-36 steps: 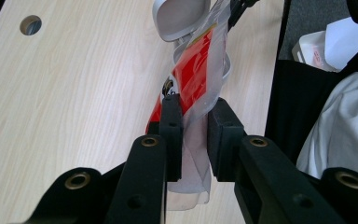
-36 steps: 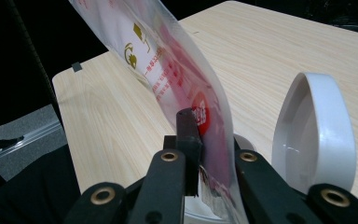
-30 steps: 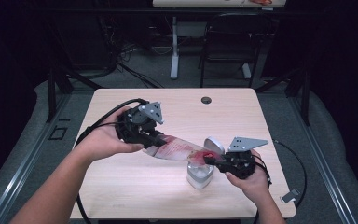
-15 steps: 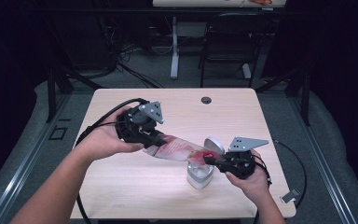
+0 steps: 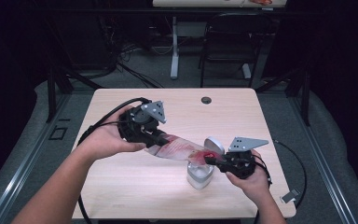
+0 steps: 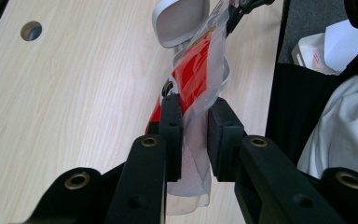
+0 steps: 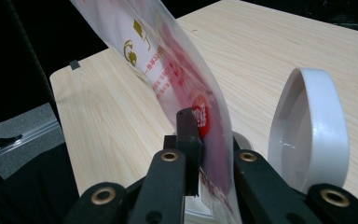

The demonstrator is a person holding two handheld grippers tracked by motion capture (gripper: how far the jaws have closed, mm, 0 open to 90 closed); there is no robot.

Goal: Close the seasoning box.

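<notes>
A translucent pouch (image 5: 177, 148) with red print hangs stretched between my two grippers above the table. In the high view my left gripper (image 5: 161, 140) is shut on the pouch's left end; in the left gripper view the pouch (image 6: 196, 79) sits folded between the black jaws of this gripper (image 6: 195, 116). My right gripper (image 5: 209, 158) is shut on the right end. The right gripper view shows the pouch (image 7: 168, 56) rising out of the right gripper (image 7: 209, 135). Under that end stands a small white container (image 5: 199, 175) with its hinged lid (image 5: 213, 144) (image 7: 307, 135) up.
The light wooden table (image 5: 242, 116) has a round cable hole (image 5: 206, 100) (image 6: 31, 30) near its far edge. Cables trail from both grippers over the table's sides. A chair (image 5: 228, 42) and a desk leg (image 5: 174, 46) stand behind the table on the dark floor.
</notes>
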